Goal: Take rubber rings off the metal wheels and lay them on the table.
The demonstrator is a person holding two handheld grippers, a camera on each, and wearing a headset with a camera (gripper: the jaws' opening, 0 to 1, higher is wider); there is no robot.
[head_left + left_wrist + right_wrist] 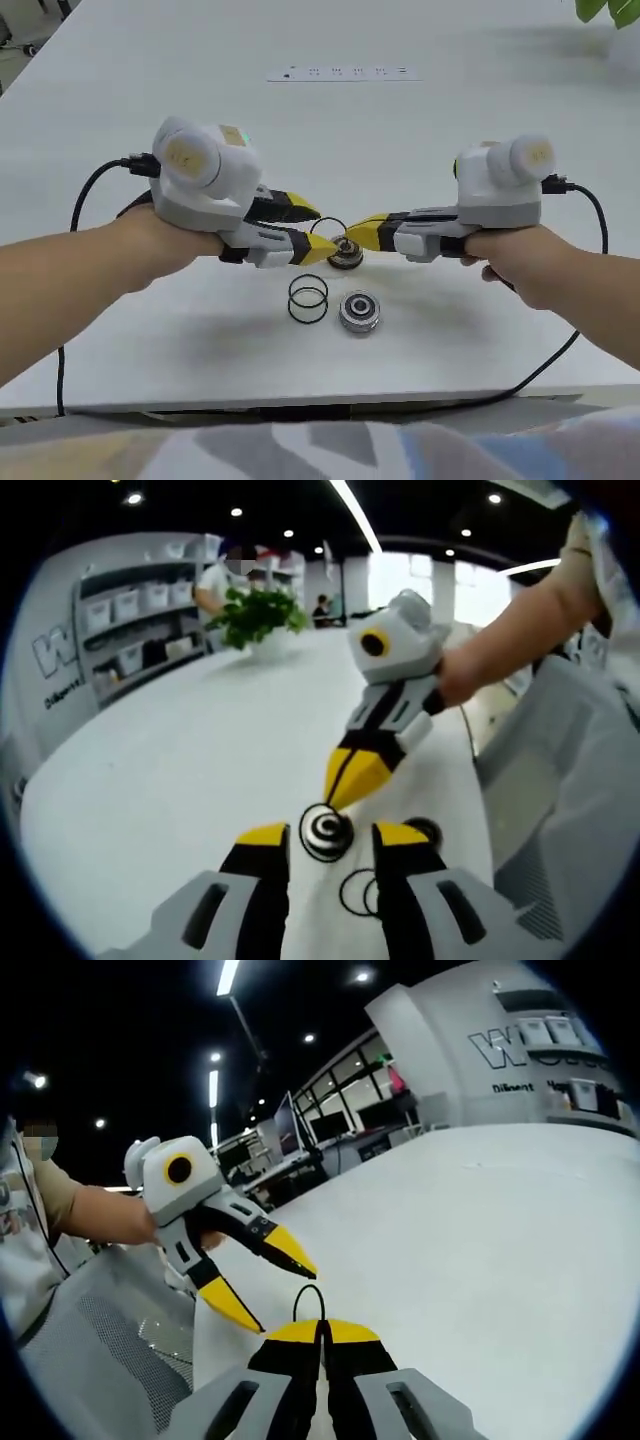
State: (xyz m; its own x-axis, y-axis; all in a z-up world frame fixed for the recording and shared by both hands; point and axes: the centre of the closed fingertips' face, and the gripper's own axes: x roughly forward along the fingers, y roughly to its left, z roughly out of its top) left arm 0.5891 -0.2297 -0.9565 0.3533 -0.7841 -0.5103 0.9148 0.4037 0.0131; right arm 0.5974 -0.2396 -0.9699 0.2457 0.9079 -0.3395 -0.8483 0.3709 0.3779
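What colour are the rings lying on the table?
The rings are black; the head view shows them best.

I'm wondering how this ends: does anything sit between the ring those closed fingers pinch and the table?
Nothing visible blocks the pinched ring. Two loose rubber rings and a second metal wheel lie nearby, but open table surrounds them.

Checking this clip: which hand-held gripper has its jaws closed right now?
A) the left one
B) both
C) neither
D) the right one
D: the right hand-held gripper has its jaws pressed together on a thin rubber ring, while the left hand-held gripper has its jaws spread apart on either side of the metal wheel.
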